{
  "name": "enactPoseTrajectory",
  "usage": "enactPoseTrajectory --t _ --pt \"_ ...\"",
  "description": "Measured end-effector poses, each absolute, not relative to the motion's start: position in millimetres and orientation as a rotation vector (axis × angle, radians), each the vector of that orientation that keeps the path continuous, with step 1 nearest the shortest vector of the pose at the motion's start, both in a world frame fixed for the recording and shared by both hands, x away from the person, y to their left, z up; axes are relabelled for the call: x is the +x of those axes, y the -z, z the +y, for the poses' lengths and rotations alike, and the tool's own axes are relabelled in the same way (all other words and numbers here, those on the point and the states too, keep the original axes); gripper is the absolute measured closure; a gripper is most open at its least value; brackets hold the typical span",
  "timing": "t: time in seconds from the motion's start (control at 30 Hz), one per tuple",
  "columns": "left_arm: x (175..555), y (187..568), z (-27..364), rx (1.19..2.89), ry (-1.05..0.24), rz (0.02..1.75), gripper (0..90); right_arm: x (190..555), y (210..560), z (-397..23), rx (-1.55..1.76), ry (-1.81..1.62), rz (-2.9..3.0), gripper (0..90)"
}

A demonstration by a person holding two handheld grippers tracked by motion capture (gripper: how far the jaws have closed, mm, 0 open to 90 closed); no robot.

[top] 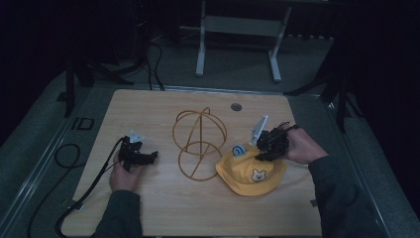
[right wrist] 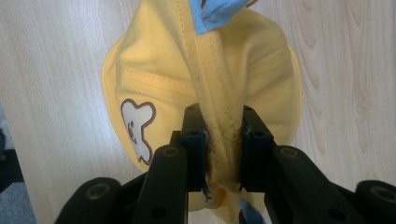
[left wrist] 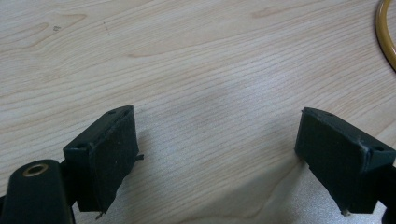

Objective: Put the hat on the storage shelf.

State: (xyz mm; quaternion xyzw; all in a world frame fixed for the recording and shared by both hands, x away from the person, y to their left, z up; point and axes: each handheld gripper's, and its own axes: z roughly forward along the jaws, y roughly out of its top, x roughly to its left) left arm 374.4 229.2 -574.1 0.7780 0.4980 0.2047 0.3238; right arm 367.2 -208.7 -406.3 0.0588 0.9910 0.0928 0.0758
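A small yellow hat (top: 252, 171) with a white bear patch and a blue ear lies on the wooden table (top: 163, 208), right of centre. My right gripper (top: 262, 148) is shut on a fold of the hat's crown; in the right gripper view the yellow hat (right wrist: 154, 60) is pinched along a seam between the two black jaws, at my right gripper (right wrist: 223, 154). A gold wire stand (top: 199, 144) of rings stands at the table's middle. My left gripper (top: 148, 157) rests at the left, open, with bare wood between its pads (left wrist: 112, 158) in the left gripper view.
A round grommet hole (top: 236, 106) sits near the table's far edge. A black cable (top: 84, 191) trails from the left gripper off the near left corner. A curve of the gold wire ring (left wrist: 385, 37) shows at the right edge of the left gripper view. White table legs (top: 200, 49) stand beyond.
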Motion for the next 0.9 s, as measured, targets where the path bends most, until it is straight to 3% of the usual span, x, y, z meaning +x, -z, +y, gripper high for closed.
enactPoseTrajectory --t 0.9 --pt "374 574 229 2.040 -0.537 1.306 12.9 367 371 -231 0.230 -0.336 2.908 75.8"
